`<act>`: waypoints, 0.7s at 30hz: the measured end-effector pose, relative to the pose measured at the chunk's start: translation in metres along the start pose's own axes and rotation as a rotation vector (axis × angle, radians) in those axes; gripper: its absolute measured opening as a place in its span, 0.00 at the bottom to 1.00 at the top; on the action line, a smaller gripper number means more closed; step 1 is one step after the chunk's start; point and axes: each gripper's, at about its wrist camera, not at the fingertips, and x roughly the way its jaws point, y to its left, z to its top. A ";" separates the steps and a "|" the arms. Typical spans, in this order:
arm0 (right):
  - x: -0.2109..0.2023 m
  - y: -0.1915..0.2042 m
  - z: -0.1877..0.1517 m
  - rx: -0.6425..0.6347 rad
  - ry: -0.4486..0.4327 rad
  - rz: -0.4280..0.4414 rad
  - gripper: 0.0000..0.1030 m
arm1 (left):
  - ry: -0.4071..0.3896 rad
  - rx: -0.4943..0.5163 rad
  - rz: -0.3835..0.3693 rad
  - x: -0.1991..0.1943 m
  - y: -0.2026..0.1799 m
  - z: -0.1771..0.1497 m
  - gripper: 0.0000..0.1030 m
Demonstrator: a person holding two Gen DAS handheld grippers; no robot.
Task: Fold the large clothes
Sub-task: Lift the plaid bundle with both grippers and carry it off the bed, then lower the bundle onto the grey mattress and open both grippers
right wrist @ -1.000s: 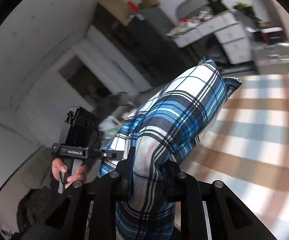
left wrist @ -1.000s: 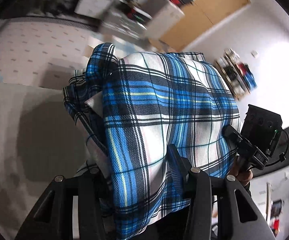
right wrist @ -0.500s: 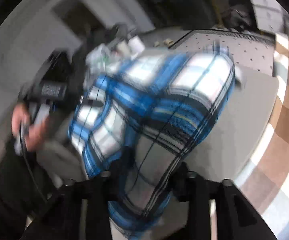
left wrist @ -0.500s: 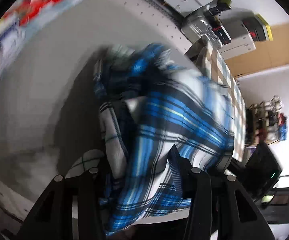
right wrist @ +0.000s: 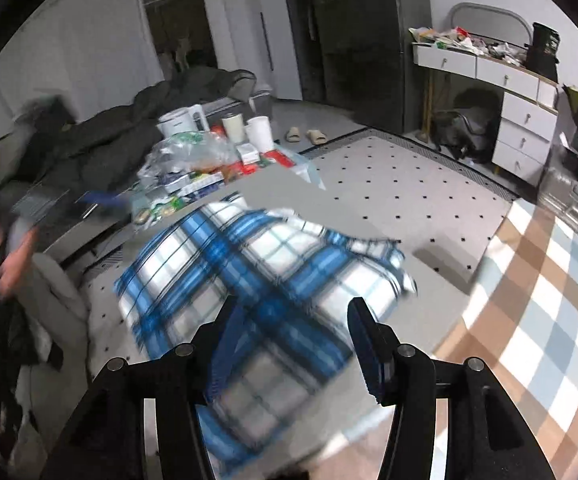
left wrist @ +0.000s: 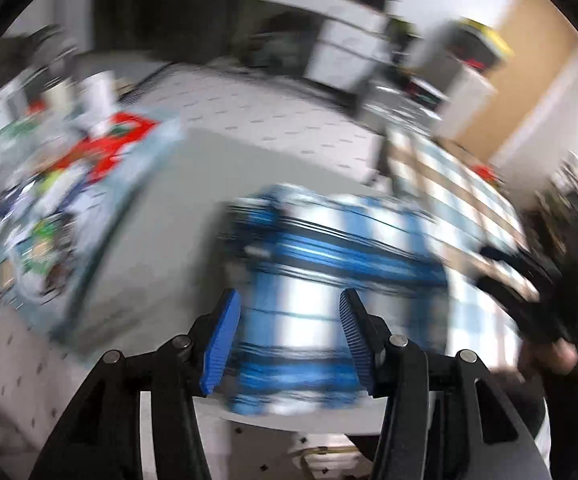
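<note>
A blue, white and black plaid shirt (right wrist: 265,276) lies folded on a grey table (right wrist: 365,216); it also shows, blurred, in the left wrist view (left wrist: 329,264). My left gripper (left wrist: 289,328) is open and empty, just in front of the shirt's near edge. My right gripper (right wrist: 293,344) is open and empty above the shirt's near part. The right gripper and the hand holding it show blurred at the right of the left wrist view (left wrist: 541,280).
Cups, packets and a kettle (right wrist: 209,148) crowd the table's far left. A dark sofa with coats (right wrist: 129,120) stands behind. A dotted rug (right wrist: 401,176) and a checked brown and blue cloth (right wrist: 529,312) lie to the right. White drawers (right wrist: 521,120) stand far right.
Both grippers held the shirt up in the air; now it lies on the table and both have opened and let go. Both views are swinging.
</note>
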 end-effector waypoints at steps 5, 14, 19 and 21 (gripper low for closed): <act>0.060 -0.005 -0.004 0.051 0.200 -0.110 0.52 | 0.040 0.048 0.043 0.057 -0.015 -0.031 0.45; 0.018 -0.019 -0.028 0.169 0.082 -0.041 0.52 | -0.015 -0.050 0.160 0.065 -0.013 -0.043 0.45; -0.069 0.001 -0.066 0.167 -0.101 -0.011 0.68 | -0.213 -0.051 0.228 0.012 -0.041 -0.063 0.46; -0.097 0.011 -0.079 0.175 -0.180 -0.026 0.83 | -0.278 -0.046 0.242 0.011 -0.055 -0.070 0.56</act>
